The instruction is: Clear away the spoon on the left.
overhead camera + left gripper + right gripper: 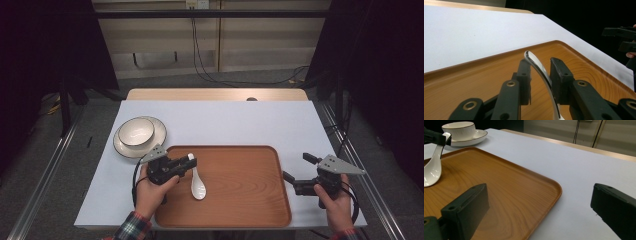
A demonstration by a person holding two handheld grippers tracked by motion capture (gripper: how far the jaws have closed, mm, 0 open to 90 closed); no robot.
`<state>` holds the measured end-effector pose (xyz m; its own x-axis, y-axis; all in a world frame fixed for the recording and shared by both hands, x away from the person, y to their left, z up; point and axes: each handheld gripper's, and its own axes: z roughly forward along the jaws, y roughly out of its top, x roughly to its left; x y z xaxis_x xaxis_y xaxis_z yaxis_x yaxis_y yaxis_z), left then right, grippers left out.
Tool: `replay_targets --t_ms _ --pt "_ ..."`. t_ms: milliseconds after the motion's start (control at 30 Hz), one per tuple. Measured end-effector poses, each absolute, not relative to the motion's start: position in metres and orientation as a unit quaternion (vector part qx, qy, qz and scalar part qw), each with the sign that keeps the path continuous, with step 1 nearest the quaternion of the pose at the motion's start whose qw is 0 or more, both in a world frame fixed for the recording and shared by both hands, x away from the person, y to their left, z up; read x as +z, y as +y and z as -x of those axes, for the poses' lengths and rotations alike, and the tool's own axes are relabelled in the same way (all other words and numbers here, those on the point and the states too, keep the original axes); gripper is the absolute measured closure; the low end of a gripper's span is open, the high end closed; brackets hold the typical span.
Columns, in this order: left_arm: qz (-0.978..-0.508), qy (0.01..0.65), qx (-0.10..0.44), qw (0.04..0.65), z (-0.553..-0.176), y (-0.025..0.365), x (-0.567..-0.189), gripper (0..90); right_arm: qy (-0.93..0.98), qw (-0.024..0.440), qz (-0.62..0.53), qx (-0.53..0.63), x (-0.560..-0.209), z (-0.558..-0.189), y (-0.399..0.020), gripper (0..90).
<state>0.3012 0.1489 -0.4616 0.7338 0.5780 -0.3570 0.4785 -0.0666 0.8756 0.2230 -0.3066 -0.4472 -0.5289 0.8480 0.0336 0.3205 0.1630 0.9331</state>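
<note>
White table point(220, 120), wooden tray point(240, 200) with spoon point(198, 187) between parted left hand-held gripper point(189, 164); right hand-held gripper point(295, 167) apart.

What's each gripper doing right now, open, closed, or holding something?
Left gripper: open, jaws apart around the white spoon's handle on the wooden tray, not clamping it.
Right gripper: open, nothing between its jaws.

The white ceramic spoon point(197, 181) lies on the wooden tray point(240, 200), in its left half. It is glossy, with a deep rounded bowl and a short curved handle. The bowl rests on the tray surface toward the near side, while the handle arches up and away, its tip standing between the left tongs point(191, 163).
</note>
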Motion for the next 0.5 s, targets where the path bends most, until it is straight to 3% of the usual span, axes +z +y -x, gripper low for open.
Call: replay_targets --t_ms 500 --pt "-0.728 0.370 0.066 0.574 -0.2991 0.1548 -0.4571 56.4 0.717 0.266 -0.406 0.501 -0.4455 -0.2222 -0.3049 1.3"
